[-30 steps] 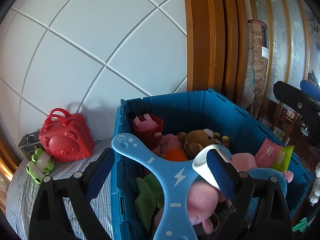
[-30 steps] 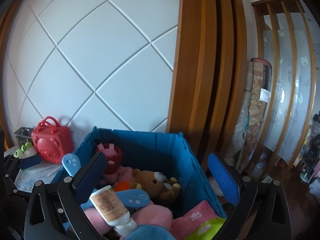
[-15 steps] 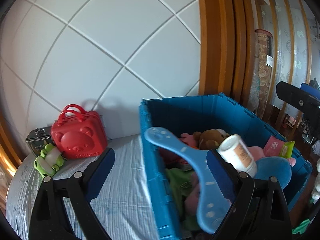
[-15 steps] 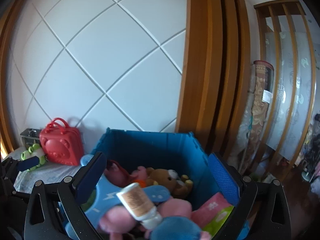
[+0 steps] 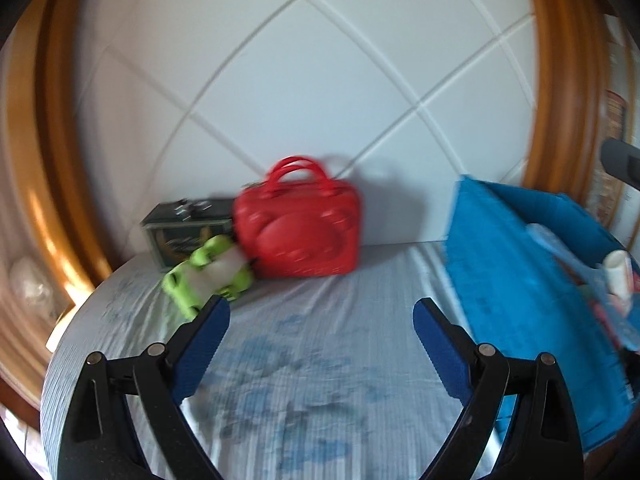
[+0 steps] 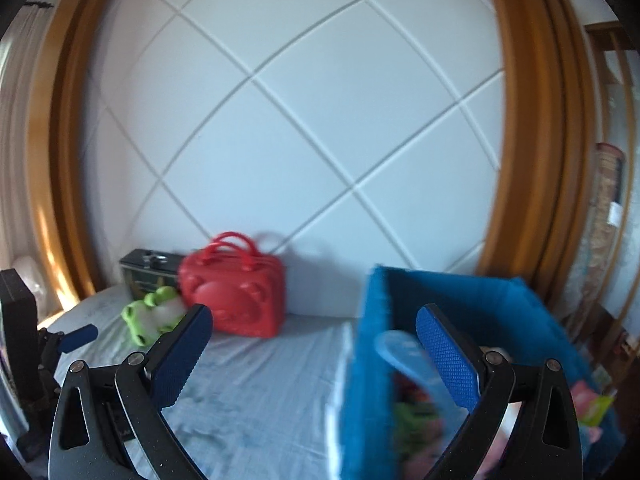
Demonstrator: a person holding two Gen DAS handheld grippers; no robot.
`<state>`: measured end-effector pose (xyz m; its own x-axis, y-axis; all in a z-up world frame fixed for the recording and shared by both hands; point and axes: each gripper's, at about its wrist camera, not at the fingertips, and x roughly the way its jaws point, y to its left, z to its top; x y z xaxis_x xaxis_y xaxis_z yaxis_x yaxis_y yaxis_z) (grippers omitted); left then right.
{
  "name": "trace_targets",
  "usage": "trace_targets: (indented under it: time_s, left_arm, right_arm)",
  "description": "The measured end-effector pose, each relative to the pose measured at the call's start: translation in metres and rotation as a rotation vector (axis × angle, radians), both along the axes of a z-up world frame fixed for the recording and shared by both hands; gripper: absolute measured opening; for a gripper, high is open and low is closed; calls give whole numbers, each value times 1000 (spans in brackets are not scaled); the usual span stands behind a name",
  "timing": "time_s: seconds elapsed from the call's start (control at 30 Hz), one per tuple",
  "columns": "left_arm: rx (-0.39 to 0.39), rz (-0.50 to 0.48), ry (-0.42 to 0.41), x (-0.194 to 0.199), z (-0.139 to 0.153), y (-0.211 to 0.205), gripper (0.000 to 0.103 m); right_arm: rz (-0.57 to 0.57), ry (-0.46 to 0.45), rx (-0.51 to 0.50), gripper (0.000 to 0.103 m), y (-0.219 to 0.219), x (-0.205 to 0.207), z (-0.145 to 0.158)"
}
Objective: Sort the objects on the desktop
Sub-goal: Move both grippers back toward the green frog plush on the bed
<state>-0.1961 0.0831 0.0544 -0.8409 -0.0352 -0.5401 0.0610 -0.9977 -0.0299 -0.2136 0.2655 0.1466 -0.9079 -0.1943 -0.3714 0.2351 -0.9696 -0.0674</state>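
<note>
A red bear-face case (image 5: pixel 299 228) (image 6: pixel 234 294) stands on the cloth-covered table (image 5: pixel 304 364) by the wall. A green frog toy (image 5: pixel 204 278) (image 6: pixel 150 317) lies at its left, with a dark tin box (image 5: pixel 180 226) (image 6: pixel 146 270) behind. A blue crate (image 5: pixel 516 280) (image 6: pixel 368 376) full of toys sits on the right. My left gripper (image 5: pixel 322 316) hangs open and empty above the cloth, facing the case. My right gripper (image 6: pixel 314 318) is open and empty too, its right finger in front of the crate. The left gripper's fingertip (image 6: pixel 78 338) shows at the right wrist view's left edge.
A white panelled wall with diagonal grooves (image 6: pixel 304 152) backs the table, framed by wooden posts (image 6: pixel 516 140). The crate holds a light-blue boomerang toy (image 6: pixel 404 356) and a white tube (image 5: pixel 618 276). Bare striped cloth lies between the case and the crate.
Both views have swung left, away from the crate's inside toward the red case and frog. The crate has slid to the right edge. Both grippers stay open.
</note>
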Motion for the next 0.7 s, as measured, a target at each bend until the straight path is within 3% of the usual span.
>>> trace_targets:
  time_s: [0.3,0.53,0.7]
  left_arm:
    - [16,225,-80,-18,-47,-158,94]
    - [44,309,-153,-65,-96,-225,94]
    - [107,341,-204,-112,-145,-256,94]
  right_arm:
    - [120,-119,-66,103,-127,-63,-43]
    - [204,-174,-62,103,-201,-129,-97]
    - [267,-252,24,103,-254,-189,-160]
